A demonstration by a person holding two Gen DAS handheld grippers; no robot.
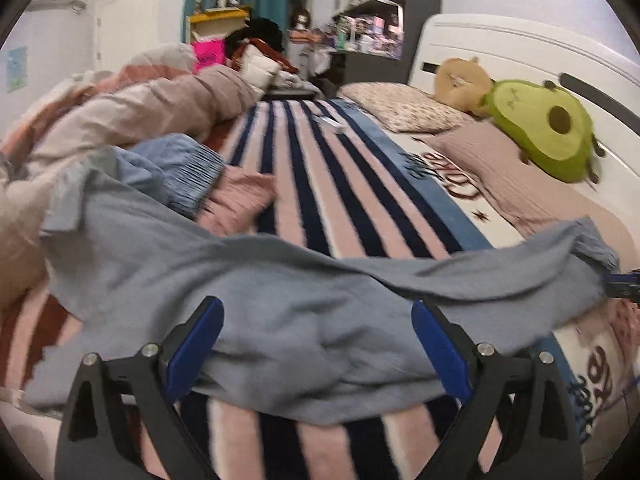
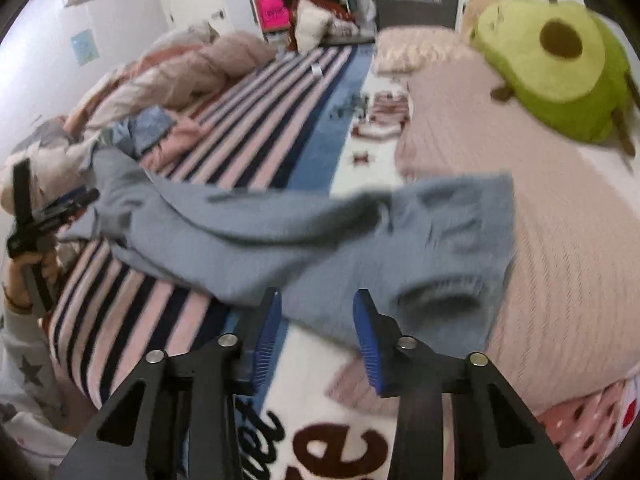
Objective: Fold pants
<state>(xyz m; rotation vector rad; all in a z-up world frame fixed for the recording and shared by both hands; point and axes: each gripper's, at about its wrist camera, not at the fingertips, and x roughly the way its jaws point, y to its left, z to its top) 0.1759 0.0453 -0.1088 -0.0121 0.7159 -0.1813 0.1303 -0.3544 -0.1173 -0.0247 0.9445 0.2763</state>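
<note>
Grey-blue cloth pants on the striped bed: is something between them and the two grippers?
Nothing visible. The grey-blue cloth pants lie directly ahead of the open left gripper and the open right gripper.

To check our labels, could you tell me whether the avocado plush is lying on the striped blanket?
No, the avocado plush rests against the white headboard.

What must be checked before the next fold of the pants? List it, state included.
1. Left tongs open, nothing pinched: ok; the pants lie between the wide pads, not gripped.
2. Right tongs free of cloth: ok; a gap shows, pads off the fabric.
3. Pants spread flat on the striped blanket: not ok; wrinkled, one leg bunched.
4. Waistband reachable by the right tongs: ok; just ahead of them.
5. Far leg end clear of the blue and pink clothes: cannot tell; they meet there.
</note>
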